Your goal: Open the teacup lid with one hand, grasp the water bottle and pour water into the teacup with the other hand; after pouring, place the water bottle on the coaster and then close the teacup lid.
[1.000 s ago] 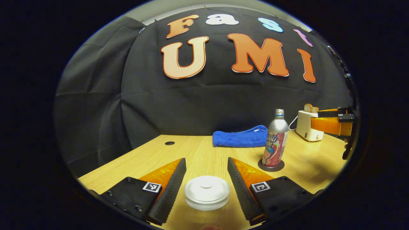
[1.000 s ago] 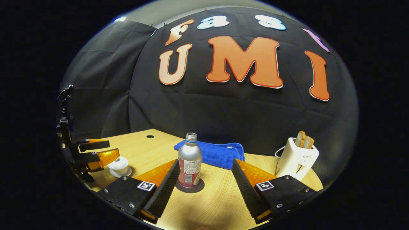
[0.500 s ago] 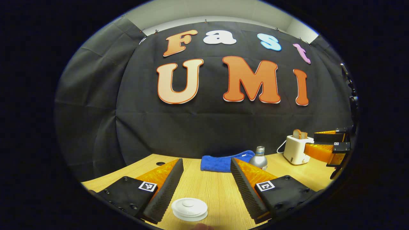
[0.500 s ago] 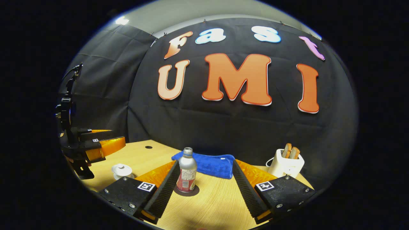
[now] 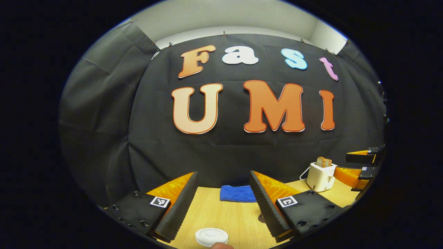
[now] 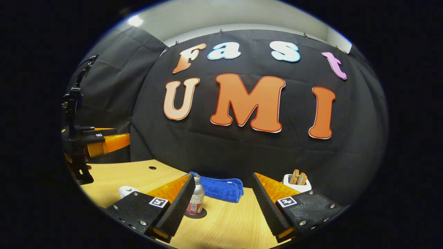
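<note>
The wooden table (image 6: 225, 224) is the biggest thing. A blue towel (image 6: 219, 188) lies at its far side, and a white toaster (image 5: 321, 176) with bread stands near it. The water bottle (image 6: 196, 200) stands upright on a dark coaster (image 6: 202, 215). The white teacup (image 5: 211, 237) sits with its lid on, low between the left gripper's fingers. The left gripper (image 5: 221, 202) is wide open and holds nothing. The right gripper (image 6: 221, 204) is wide open and empty too.

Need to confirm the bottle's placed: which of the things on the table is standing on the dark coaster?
The bottle: it stands upright on the coaster. The teacup, towel and toaster sit on the bare table.
</note>
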`<move>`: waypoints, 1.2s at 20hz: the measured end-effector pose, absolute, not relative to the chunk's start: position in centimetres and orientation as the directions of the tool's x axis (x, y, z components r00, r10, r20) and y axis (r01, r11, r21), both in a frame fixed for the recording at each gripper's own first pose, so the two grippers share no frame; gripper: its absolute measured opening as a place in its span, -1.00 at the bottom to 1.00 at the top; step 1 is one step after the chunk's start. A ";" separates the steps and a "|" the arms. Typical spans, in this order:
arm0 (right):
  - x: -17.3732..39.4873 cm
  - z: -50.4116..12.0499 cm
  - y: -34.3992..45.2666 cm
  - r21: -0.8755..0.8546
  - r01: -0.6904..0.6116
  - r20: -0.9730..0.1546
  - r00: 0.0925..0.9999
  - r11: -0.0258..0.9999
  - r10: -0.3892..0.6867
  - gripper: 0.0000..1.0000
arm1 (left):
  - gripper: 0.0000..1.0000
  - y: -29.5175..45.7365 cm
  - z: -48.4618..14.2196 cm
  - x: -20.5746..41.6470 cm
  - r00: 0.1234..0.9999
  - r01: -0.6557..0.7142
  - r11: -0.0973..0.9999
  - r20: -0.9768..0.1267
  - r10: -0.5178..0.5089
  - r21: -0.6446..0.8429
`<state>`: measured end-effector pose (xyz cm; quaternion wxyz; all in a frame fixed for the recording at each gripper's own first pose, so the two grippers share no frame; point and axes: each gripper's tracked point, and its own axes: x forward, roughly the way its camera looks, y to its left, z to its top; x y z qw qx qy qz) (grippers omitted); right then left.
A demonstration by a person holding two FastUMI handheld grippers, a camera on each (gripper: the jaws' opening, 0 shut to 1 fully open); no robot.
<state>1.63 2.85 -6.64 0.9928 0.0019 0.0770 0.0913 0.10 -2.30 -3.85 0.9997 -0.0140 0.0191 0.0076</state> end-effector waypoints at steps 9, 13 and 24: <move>1.7 -6.4 4.1 0.014 -0.187 -0.122 0.975 0.982 0.187 0.96 | 0.94 -2.9 -6.8 0.3 0.996 -0.012 0.999 -0.094 0.008 -0.037; 2.0 -7.1 4.6 0.018 -0.191 -0.128 0.973 0.981 0.192 0.97 | 0.94 -3.5 -6.9 0.1 0.997 -0.013 1.000 -0.079 0.011 -0.020; 2.1 -7.3 4.7 0.013 -0.193 -0.130 0.973 0.981 0.193 1.00 | 0.87 -4.4 -7.4 0.1 0.998 -0.008 1.000 -0.063 0.007 -0.014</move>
